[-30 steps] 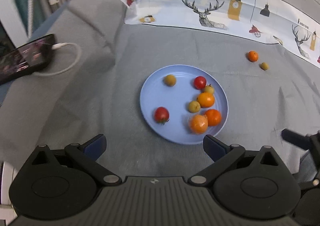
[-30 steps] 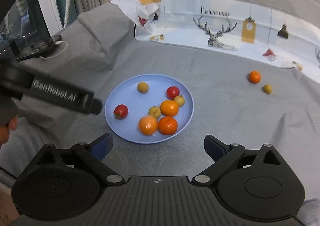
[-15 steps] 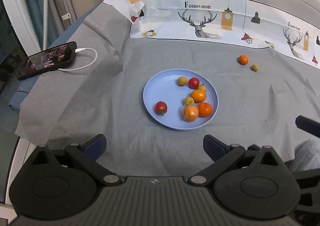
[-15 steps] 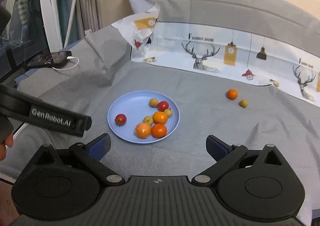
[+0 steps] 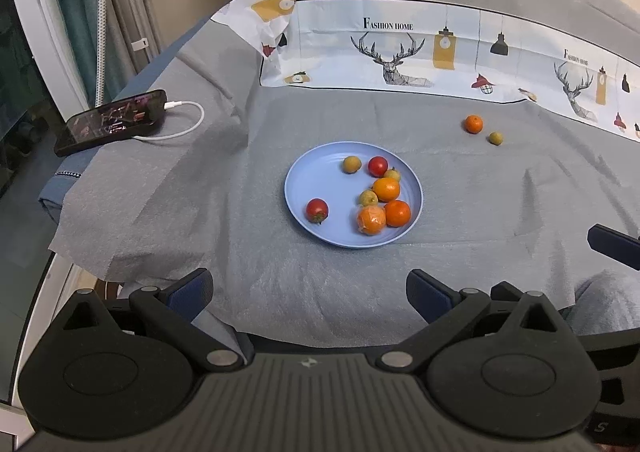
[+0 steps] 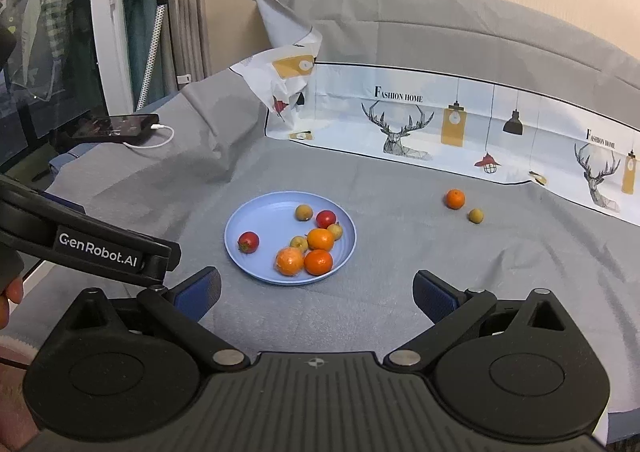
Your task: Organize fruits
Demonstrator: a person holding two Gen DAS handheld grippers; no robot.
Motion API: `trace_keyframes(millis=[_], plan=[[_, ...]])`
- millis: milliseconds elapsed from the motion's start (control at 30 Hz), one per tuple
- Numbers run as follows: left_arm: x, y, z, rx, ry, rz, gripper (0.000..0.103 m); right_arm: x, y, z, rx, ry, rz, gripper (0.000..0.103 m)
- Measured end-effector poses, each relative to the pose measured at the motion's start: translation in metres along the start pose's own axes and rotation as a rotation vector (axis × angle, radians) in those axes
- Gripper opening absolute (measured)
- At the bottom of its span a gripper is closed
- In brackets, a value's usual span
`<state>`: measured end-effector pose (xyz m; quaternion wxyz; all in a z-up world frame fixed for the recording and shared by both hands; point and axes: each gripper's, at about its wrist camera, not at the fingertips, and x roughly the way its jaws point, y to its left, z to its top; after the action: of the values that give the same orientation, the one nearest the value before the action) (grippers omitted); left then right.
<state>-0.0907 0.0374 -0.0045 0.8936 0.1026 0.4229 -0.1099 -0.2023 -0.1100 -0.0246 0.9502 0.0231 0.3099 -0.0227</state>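
1. Hovering above the near edge of the grey-covered surface (image 5: 200, 212), the left tool (image 5: 310, 286) had its fingers spread wide with nothing between them.
2. The right tool (image 6: 316, 288) was likewise wide open and empty, held back from the fruit; part of it showed at the right edge of the left wrist view.
3. A round blue plate (image 5: 316, 176) lay in the middle of the surface, beyond both tools.
4. On the plate's right half three oranges (image 5: 386, 189) sat close together, the nearest one looking wrapped in clear film.
5. Two small yellow-green fruits (image 5: 368, 198) nestled against those oranges, and a third lay apart at the plate's far side.
6. One red tomato (image 5: 317, 210) rested alone on the plate's near left part; a second tomato (image 5: 378, 166) sat at the far side, just beside a yellow-green fruit.
7. Off the plate, far to the right, a loose orange (image 5: 473, 124) and a loose small yellow-green fruit (image 5: 495, 138) lay near each other on the cloth, well apart from the plate.
8. A phone (image 5: 112, 121) with a white cable (image 5: 184, 124) plugged in lay at the far left.
9. A printed sheet (image 5: 400, 52) with deer and lamps ran along the far edge.
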Motion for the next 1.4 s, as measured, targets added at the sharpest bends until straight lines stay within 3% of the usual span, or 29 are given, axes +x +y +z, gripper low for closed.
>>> trace_keyframes(millis=[567,1400], plan=[[-0.003,0.004,-0.001,-0.002,-0.012,-0.002,0.103,-0.004,0.004,0.001,-0.018,-0.003,-0.003,0.102],[0.012,0.002,-0.001,0.01,0.032,-0.006,0.103,0.009,-0.001,-0.004,-0.003,0.04,0.009,0.102]])
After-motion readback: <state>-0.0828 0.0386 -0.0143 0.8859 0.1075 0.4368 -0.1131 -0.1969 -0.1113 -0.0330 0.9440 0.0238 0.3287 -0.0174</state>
